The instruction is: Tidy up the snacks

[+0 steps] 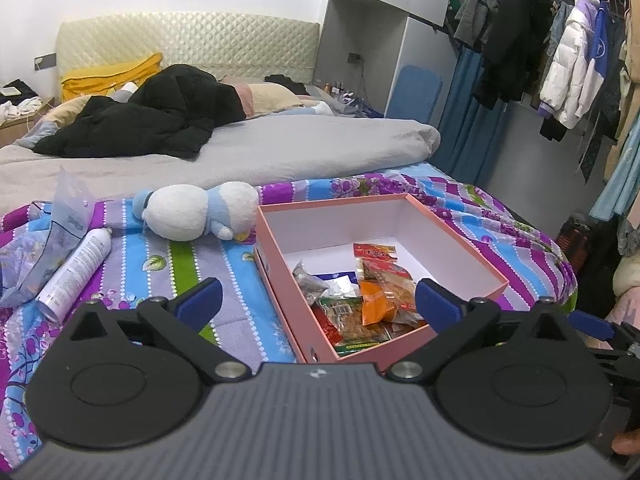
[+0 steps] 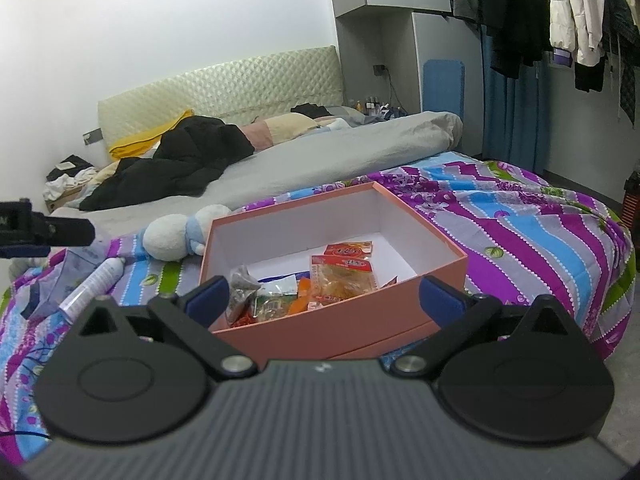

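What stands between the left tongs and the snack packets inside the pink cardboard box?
Nothing visible blocks them. The left tongs stand open above the near wall of the pink cardboard box, which has no lid, so the snack packets lie exposed from above.

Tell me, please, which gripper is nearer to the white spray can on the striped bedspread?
Left. The left gripper hangs just right of the white spray can; the right gripper sits farther right, before the pink box.

Black gripper (image 1: 318,300) linkages, blue fingertips (image 1: 202,298), ribbed grey housing.
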Available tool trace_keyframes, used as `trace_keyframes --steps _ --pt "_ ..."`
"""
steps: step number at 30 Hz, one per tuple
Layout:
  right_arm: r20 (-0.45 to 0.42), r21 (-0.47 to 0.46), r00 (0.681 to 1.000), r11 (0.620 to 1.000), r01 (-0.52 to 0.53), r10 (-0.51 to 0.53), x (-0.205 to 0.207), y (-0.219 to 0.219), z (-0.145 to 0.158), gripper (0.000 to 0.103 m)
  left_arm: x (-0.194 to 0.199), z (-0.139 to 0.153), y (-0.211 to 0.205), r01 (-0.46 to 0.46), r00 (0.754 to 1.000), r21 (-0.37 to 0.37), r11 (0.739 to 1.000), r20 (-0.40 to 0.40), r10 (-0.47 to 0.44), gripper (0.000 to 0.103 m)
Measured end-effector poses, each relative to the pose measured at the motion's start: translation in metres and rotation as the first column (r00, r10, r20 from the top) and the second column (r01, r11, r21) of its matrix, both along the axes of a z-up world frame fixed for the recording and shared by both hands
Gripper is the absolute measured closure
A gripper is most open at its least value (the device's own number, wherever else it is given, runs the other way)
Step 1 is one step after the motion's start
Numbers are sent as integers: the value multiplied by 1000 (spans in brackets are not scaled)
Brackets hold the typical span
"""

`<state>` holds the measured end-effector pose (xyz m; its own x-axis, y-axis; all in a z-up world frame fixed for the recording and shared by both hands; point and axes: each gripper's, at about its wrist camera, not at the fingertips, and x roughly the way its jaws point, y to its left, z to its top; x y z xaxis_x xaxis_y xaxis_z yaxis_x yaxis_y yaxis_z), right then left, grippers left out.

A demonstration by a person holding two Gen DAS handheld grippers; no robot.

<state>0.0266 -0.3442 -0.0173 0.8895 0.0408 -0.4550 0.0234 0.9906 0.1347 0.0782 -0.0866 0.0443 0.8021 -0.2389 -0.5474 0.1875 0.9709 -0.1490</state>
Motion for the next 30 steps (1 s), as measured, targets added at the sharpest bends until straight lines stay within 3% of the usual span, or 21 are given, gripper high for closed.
trace_keyframes --steps 30 --pt "-10 1 1000 1000 -1 1 1 0 -3 0 -2 -2 -1 2 1000 19 1000 -7 -2 0"
